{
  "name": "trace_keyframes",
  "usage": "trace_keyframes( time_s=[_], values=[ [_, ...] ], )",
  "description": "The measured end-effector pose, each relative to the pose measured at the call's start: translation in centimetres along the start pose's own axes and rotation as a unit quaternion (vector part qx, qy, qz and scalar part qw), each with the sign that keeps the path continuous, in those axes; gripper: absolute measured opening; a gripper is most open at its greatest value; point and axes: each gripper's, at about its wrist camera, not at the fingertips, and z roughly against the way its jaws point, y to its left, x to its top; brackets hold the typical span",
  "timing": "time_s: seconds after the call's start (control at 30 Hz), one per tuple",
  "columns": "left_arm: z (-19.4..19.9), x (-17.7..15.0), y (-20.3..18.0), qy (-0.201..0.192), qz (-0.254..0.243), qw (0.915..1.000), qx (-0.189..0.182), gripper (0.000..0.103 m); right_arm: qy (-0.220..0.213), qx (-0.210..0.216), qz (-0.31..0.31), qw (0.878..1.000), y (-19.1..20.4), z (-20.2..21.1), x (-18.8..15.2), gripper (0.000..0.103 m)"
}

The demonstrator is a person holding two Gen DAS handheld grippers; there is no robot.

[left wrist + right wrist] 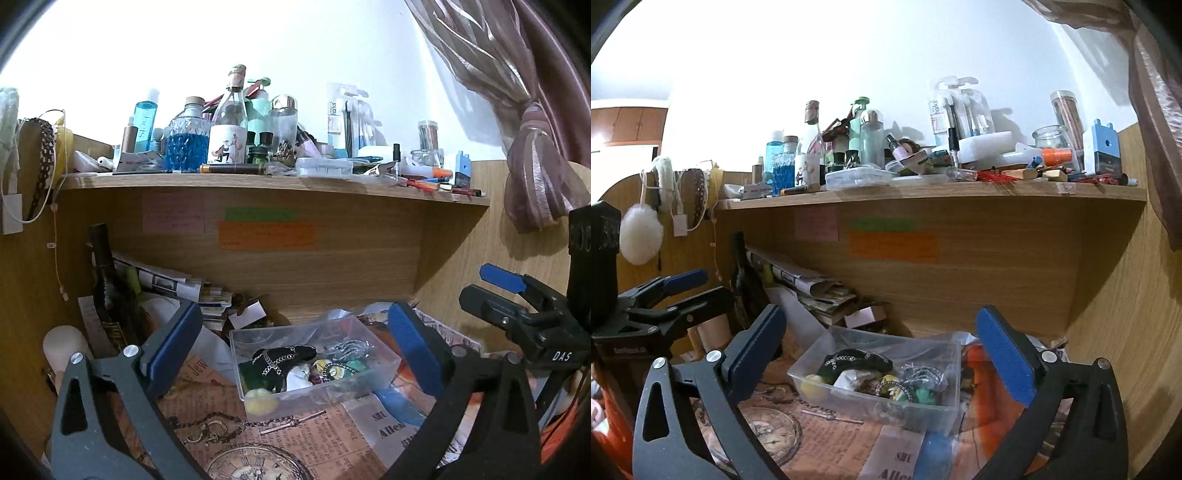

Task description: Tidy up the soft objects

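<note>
Both grippers are open wide and hold nothing. The left gripper [295,345] and the right gripper [881,347] hang near a clear box [380,363] of small soft things.

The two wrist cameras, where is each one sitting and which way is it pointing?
Left wrist: sits on the left tongs, facing the desk nook, looking down at the clear plastic box under the cluttered shelf; its open blue-padded fingers frame the box, and the right tongs show at the right edge.
Right wrist: sits on the right tongs, facing the same nook from further right; its open fingers frame the box, and the left tongs show at the left.
Both share the box, shelf and orange sticky note.
</note>
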Motion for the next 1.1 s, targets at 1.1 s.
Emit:
trace_keyframes(
  time_s=[1.1],
  values=[
    [-0.33,-0.56,-0.37,0.008,-0.003,1.0000,0.001,0.103,0.002,-0.002,0.003,1.000,0.86,0.50,-0.35,0.103]
  ],
)
